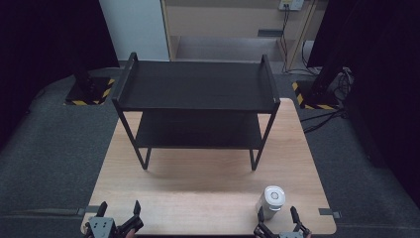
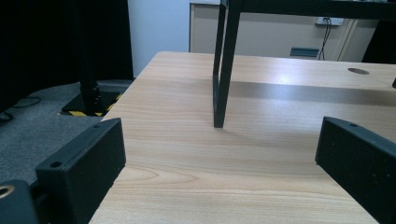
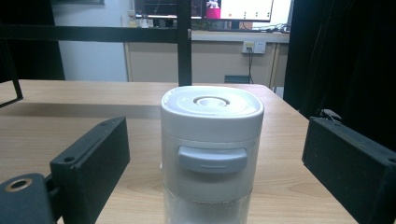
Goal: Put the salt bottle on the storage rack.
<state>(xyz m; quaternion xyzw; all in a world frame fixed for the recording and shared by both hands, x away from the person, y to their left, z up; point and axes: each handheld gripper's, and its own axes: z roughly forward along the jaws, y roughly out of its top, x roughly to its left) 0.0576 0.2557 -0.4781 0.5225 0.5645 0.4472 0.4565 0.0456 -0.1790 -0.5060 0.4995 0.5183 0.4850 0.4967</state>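
Right gripper (image 1: 279, 221) nearest the jar (image 1: 271, 202)
Jar upright, dead ahead between wide-open, empty jaws; left gripper (image 1: 119, 216) open, empty.

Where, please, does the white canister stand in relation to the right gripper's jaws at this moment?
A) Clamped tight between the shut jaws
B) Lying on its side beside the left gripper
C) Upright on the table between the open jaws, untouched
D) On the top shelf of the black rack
C: the right gripper view shows the white canister upright on the table, with a gap on each side to the right gripper and its open jaws.
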